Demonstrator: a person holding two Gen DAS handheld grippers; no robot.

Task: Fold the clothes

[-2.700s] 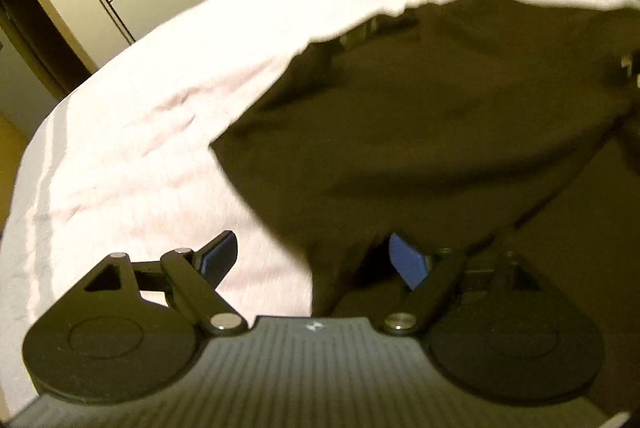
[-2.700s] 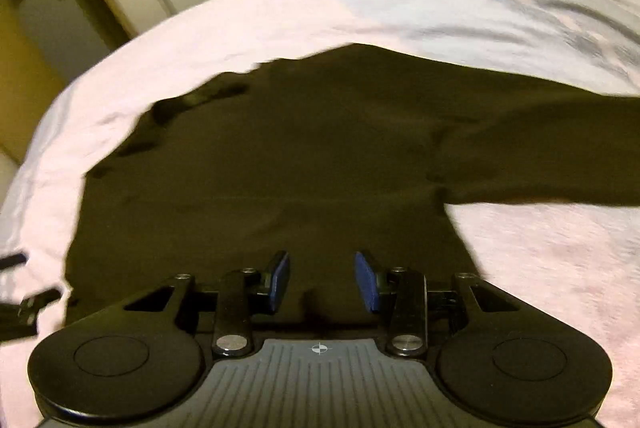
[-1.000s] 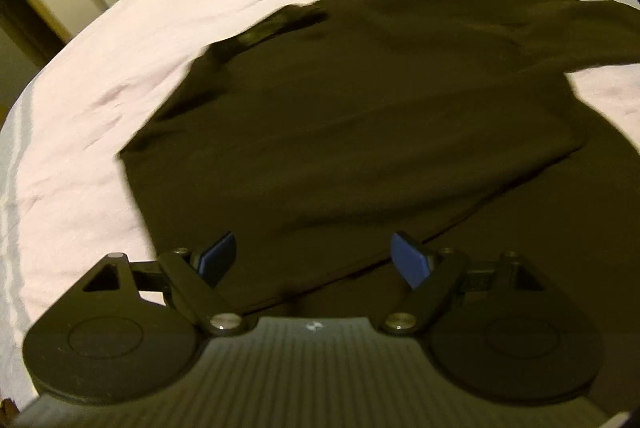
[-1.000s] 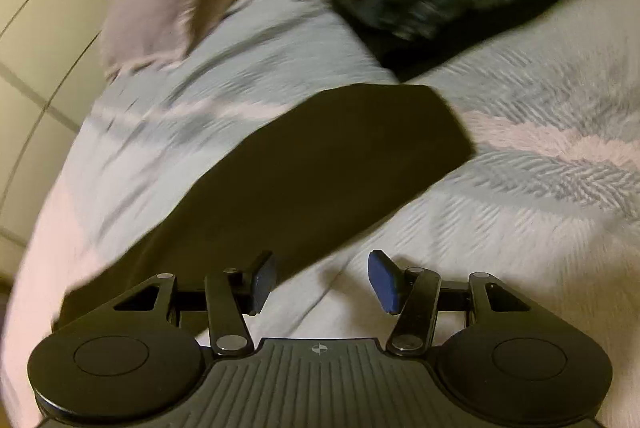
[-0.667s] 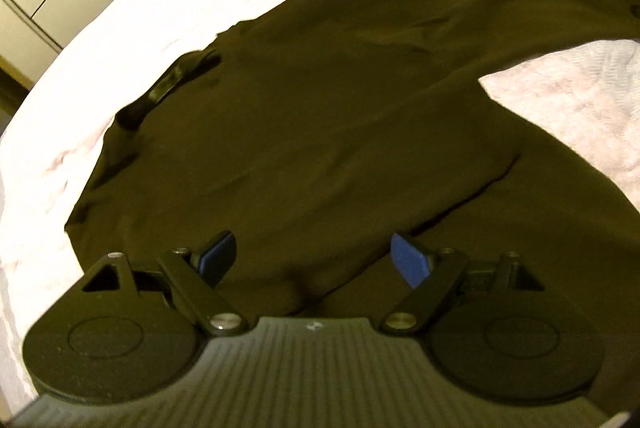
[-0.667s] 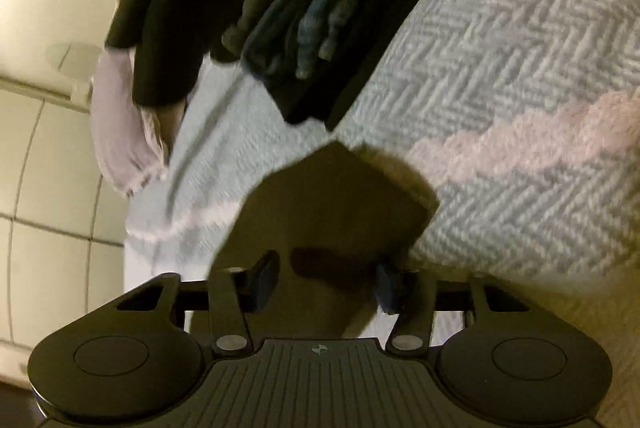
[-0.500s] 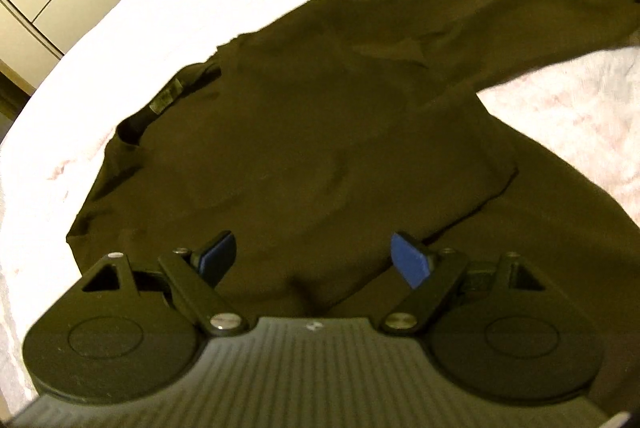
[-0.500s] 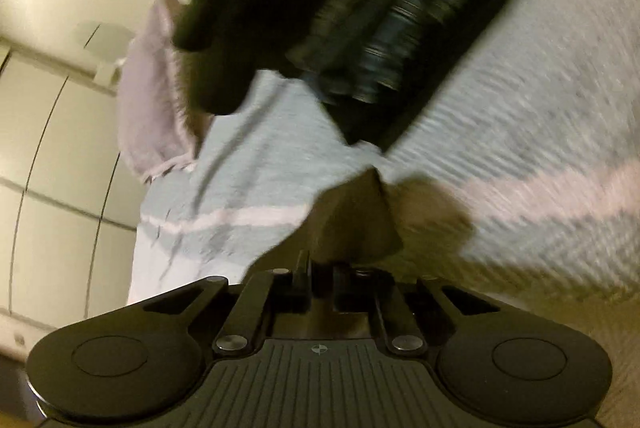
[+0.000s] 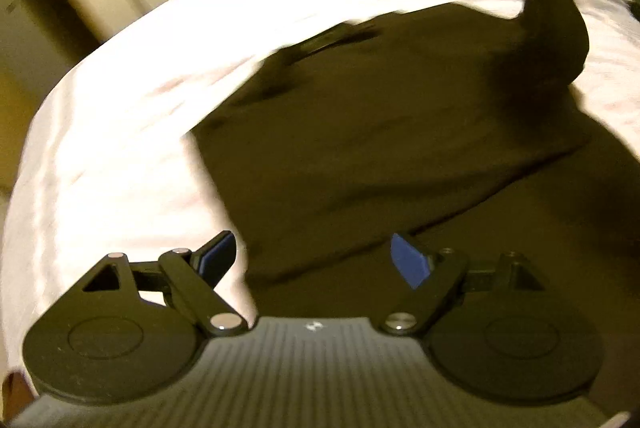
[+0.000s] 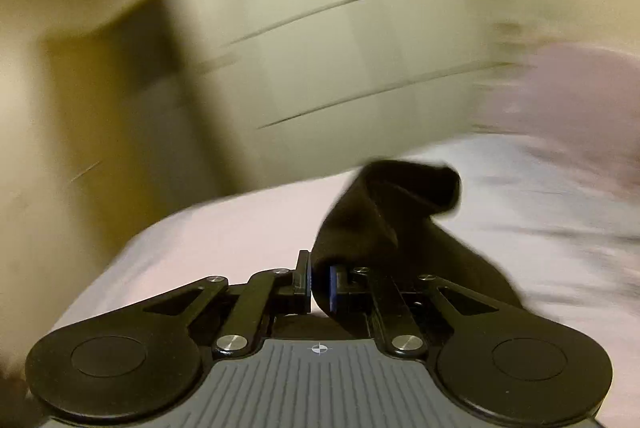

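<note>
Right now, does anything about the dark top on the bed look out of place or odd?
Only the sleeve: it stands up off the bed while the rest of the dark top lies flat. The right gripper is shut on its cuff. The left gripper is open and holds nothing.

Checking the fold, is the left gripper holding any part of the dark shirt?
No, the left gripper hangs open above the dark shirt.
</note>
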